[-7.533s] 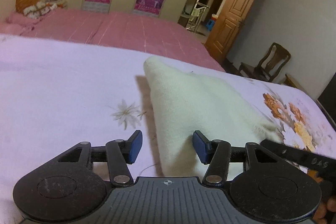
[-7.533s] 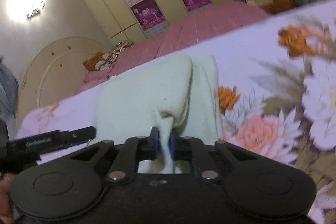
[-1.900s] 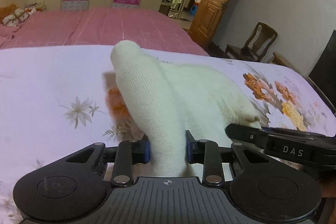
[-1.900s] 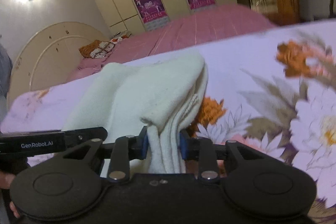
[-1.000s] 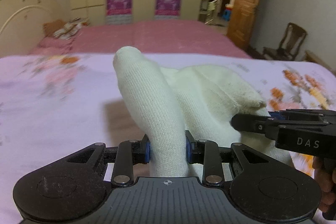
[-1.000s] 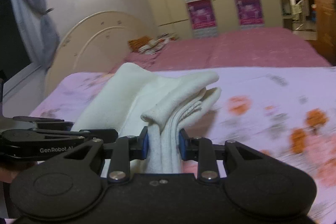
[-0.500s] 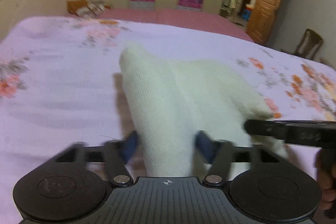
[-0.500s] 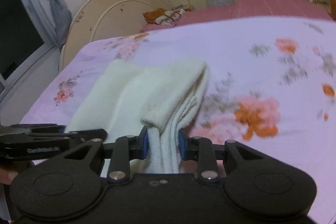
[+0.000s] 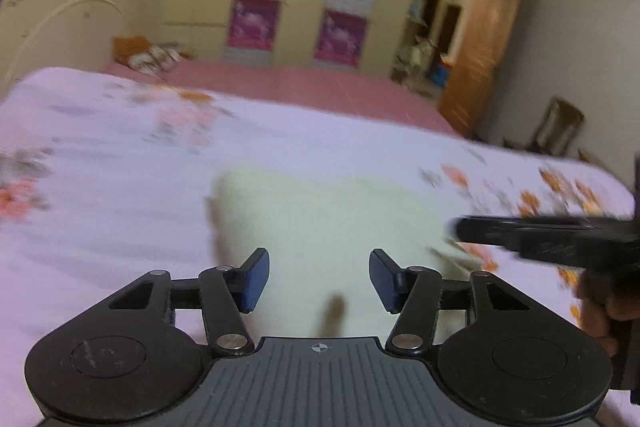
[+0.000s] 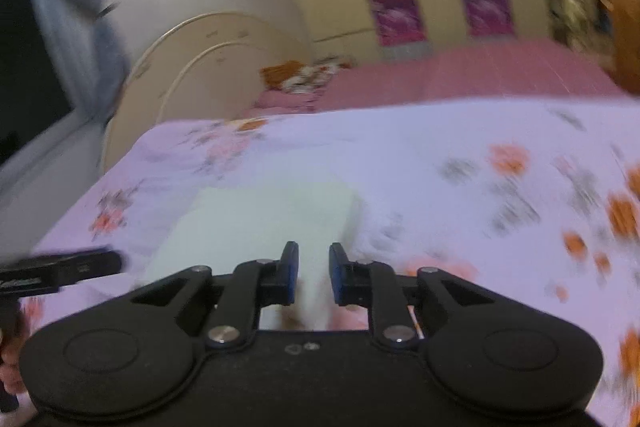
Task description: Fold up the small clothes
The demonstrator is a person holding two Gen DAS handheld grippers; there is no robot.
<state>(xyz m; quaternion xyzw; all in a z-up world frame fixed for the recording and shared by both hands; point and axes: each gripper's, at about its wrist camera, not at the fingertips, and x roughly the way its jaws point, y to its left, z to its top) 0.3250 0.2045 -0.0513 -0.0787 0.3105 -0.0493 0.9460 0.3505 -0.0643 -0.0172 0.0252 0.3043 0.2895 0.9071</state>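
Note:
A folded cream knit garment (image 9: 320, 223) lies flat on the lilac floral bedspread (image 9: 120, 155). My left gripper (image 9: 318, 281) is open, its blue pads apart just above the garment's near edge, holding nothing. The right gripper shows at the right of that view (image 9: 532, 235). In the right wrist view the garment (image 10: 260, 219) lies ahead as a flat rectangle. My right gripper (image 10: 313, 277) has its pads slightly apart with the garment's near edge showing between them; no cloth is lifted. The left gripper shows at the left edge (image 10: 60, 271). Both views are motion-blurred.
A second bed with a pink cover (image 9: 288, 87) lies beyond, with a cream headboard (image 10: 208, 63) and pillows (image 9: 148, 55). Wardrobes with magenta posters (image 9: 304, 15) line the far wall. A wooden door (image 9: 480, 55) and chair (image 9: 556, 127) stand at right.
Both grippers carried the folded garment across the bed, set it down and let go. The left jaws opened wide; the right jaws parted a little. Both have pulled back.

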